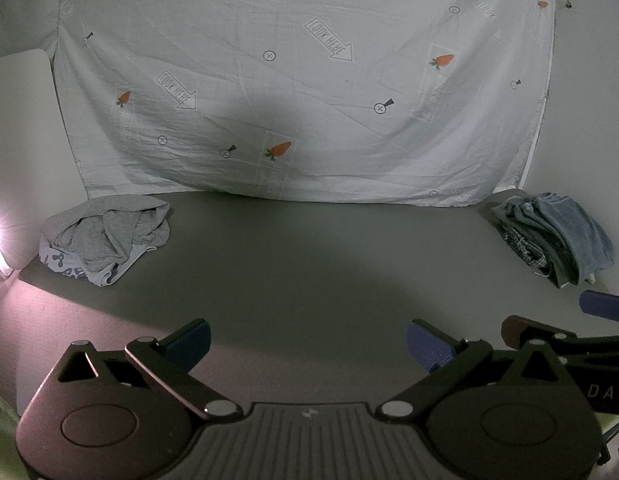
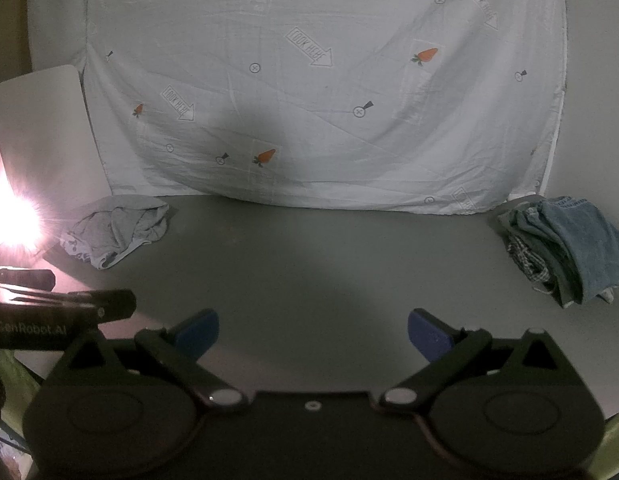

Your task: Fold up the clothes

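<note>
A crumpled grey garment (image 1: 105, 232) lies at the back left of the grey table (image 1: 309, 264); it also shows in the right wrist view (image 2: 117, 228). A pile of blue denim and checked clothes (image 1: 553, 232) lies at the back right, also in the right wrist view (image 2: 565, 244). My left gripper (image 1: 309, 344) is open and empty above the table's near middle. My right gripper (image 2: 313, 336) is open and empty too, beside the left one; part of it shows in the left wrist view (image 1: 565, 320).
A white sheet (image 1: 301, 80) printed with carrots and arrows hangs behind the table. A bright lamp glare (image 2: 9, 216) sits at the left edge. A white board (image 2: 41, 120) leans at the left.
</note>
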Motion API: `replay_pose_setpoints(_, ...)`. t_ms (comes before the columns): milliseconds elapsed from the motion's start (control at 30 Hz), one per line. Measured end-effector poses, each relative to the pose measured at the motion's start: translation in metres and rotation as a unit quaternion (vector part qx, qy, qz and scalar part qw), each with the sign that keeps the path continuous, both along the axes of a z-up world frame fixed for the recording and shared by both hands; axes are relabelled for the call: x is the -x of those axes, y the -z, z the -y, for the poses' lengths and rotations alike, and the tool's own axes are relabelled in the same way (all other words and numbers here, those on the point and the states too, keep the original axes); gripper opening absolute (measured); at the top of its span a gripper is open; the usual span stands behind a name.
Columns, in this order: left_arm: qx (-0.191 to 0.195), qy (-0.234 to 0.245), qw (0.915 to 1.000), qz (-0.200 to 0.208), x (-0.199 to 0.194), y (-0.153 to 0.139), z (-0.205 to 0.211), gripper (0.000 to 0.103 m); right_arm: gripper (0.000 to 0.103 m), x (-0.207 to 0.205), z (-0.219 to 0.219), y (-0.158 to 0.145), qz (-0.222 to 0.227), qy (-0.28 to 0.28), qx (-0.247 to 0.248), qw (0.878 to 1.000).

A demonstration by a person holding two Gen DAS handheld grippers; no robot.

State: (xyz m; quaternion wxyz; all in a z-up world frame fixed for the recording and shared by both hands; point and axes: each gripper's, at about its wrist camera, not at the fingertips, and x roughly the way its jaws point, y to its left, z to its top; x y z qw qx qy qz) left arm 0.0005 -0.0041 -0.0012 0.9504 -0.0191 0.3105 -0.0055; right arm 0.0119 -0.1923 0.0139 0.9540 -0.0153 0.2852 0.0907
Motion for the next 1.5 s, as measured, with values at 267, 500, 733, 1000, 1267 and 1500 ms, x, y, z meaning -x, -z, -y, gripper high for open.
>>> replay_pose_setpoints(267, 0.004, -0.002, 1.0000, -0.002, -0.005, 0.000, -0.003, 0.103, 0.102, -0.001, -0.001, 0.000, 0.000, 0.001, 0.001, 1.000)
replay_pose_setpoints(500, 0.004, -0.003, 1.0000, -0.001, -0.002, -0.001, -0.005, 0.103, 0.102, 0.000, -0.001, 0.000, 0.000, 0.000, 0.001, 1.000)
replay_pose_setpoints(733, 0.040, 0.002, 0.9987, -0.030, -0.017, 0.007, -0.014, 0.103, 0.102, 0.000, 0.000, -0.001, -0.007, 0.004, -0.007, 1.000)
replay_pose_setpoints(1000, 0.102, 0.009, 0.9923, -0.070, -0.039, 0.023, -0.012, 0.103, 0.103, -0.010, 0.040, 0.008, 0.002, 0.052, -0.078, 0.996)
replay_pose_setpoints(1267, 0.176, -0.040, 0.9785, -0.099, -0.103, 0.030, -0.020, 0.103, 0.103, -0.090, 0.072, 0.028, -0.031, 0.032, -0.113, 0.993)
replay_pose_setpoints(1500, 0.195, -0.126, 0.9630, -0.138, -0.148, 0.025, -0.039, 0.102, 0.098, -0.173, 0.047, 0.035, -0.038, -0.048, -0.074, 0.995)
